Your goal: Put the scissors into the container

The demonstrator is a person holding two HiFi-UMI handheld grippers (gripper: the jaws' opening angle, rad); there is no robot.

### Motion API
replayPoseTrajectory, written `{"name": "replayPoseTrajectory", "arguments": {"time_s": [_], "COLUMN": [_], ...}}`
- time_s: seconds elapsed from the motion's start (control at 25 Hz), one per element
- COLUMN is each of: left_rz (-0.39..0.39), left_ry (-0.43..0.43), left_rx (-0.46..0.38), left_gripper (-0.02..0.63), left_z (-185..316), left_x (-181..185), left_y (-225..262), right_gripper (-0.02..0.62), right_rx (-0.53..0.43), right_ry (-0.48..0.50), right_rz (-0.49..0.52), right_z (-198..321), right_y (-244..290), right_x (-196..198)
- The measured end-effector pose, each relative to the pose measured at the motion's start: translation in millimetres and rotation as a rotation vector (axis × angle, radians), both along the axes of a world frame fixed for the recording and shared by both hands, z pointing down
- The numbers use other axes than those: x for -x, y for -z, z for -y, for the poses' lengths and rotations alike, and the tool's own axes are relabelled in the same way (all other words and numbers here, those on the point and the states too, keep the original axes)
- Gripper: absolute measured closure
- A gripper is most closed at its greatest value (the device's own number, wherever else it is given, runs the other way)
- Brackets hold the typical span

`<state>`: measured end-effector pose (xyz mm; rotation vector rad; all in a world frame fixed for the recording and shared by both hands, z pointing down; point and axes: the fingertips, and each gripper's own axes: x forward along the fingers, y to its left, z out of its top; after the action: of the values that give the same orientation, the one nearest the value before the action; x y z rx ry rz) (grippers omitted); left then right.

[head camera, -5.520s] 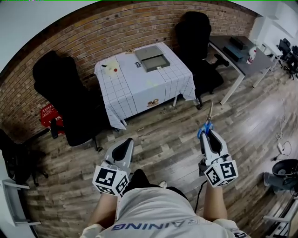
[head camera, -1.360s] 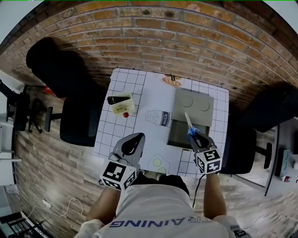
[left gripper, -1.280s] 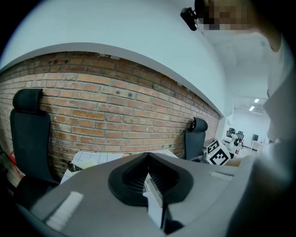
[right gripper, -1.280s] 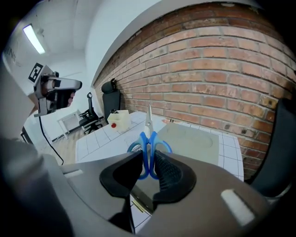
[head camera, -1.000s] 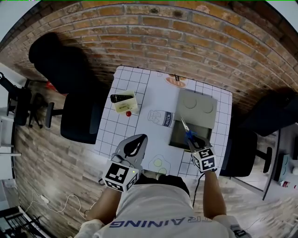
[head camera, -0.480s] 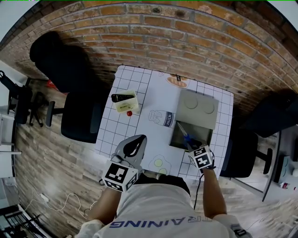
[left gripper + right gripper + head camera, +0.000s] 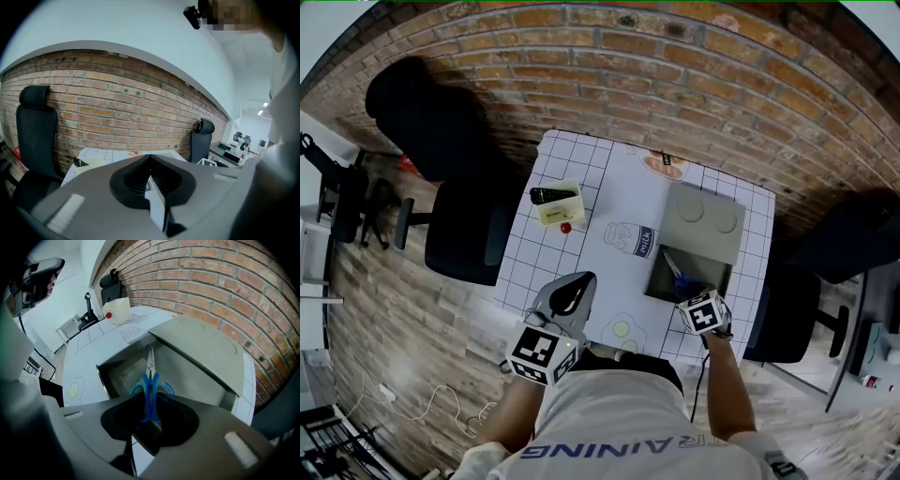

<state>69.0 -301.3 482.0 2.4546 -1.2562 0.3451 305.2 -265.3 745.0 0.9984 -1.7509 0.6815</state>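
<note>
The right gripper [image 7: 150, 398] pinches the blue-handled steel scissors [image 7: 150, 376], blades pointing into the open grey rectangular container [image 7: 201, 380] on the right of the white grid-patterned table [image 7: 581, 246]. The left gripper [image 7: 150, 157], jaws pressed together and empty, hovers at the table's near edge.

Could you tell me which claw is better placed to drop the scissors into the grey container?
Right: the right claw holds the blue-handled scissors, blades pointing into the open container. The left claw is shut, empty and away from it.
</note>
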Motion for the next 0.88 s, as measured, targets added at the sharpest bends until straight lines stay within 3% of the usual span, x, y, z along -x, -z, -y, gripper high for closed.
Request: {"name": "replayPoseTrajectory", "arguments": {"time_s": [0.48,0.6,0.8,0.88], "left_rz": [0.012,0.006,0.0,-0.006], "left_ry": [-0.012,-0.018,-0.021,-0.024], "left_rx": [0.004,0.009,0.009,0.006], "left_gripper": [0.607,0.607,0.607,0.607], "left_z": [3,4,6,8], "left_x": [4,5,5,5], "left_y": [-4,-4,-4,-3], "right_gripper": [0.489,0.449,0.453,0.489], "right_rx": [0.019,0.012,-0.005,-0.027], "right_ry": [-0.029,-0.039,-0.046,-0.061], "right_rz": [-0.006,-0.004,-0.017,-0.016], "right_z": [4,6,9,12], "right_y": [-5,-2,2,10], "right_x": [2,2,-1,-2]}}
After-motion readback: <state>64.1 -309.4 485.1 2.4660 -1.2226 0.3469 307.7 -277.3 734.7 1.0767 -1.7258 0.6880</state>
